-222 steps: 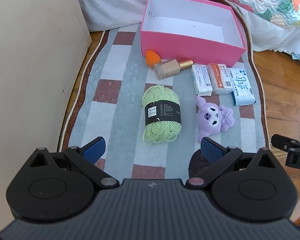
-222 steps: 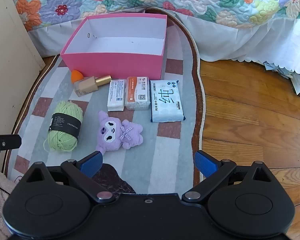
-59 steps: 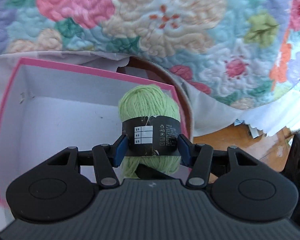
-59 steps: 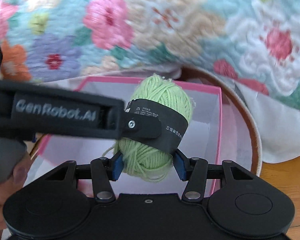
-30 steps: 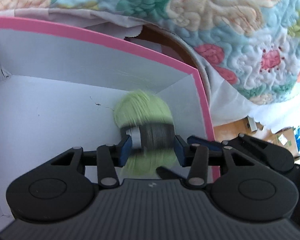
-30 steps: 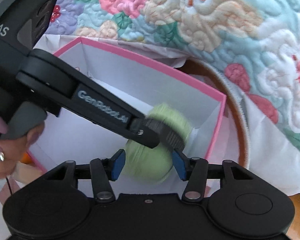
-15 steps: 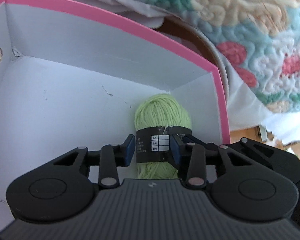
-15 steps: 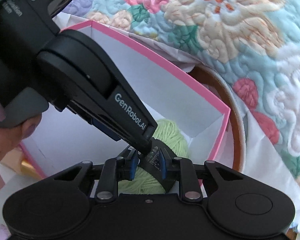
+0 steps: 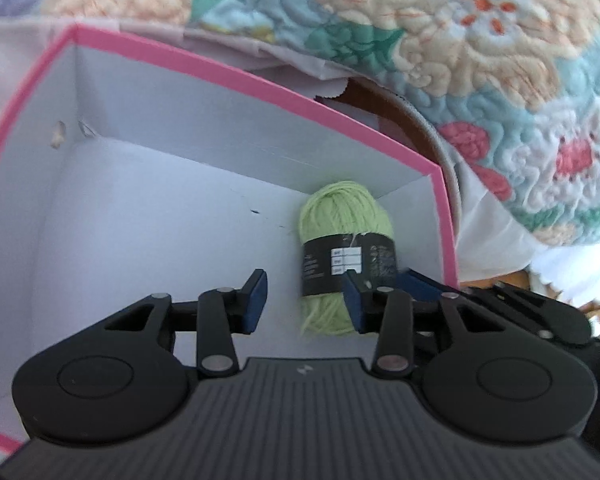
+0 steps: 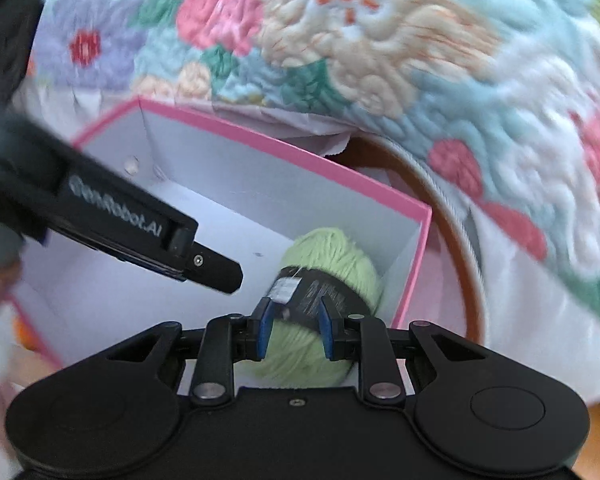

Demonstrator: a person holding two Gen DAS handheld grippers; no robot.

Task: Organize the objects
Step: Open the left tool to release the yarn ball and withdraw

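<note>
The green yarn ball (image 9: 342, 216) with a black label lies on the white floor of the pink box (image 9: 236, 80), in its far right corner. My left gripper (image 9: 304, 294) is open and empty, just left of and nearer than the yarn. Its right finger overlaps the yarn's near edge. In the right wrist view the yarn (image 10: 336, 256) lies behind my right gripper (image 10: 294, 330), whose jaws stand a narrow gap apart above it. I cannot tell whether they pinch it. The left gripper's finger (image 10: 216, 268) crosses this view from the left.
A floral quilt (image 9: 460, 40) hangs over the bed right behind the box. A rug's brown edge (image 10: 452, 216) curves past the box's right wall. The box's pink right wall (image 10: 414, 264) stands close beside the yarn.
My left gripper has opened, let go of the yarn and pulled back to the left. The yarn now rests in the box corner. The right gripper has drawn back a little.
</note>
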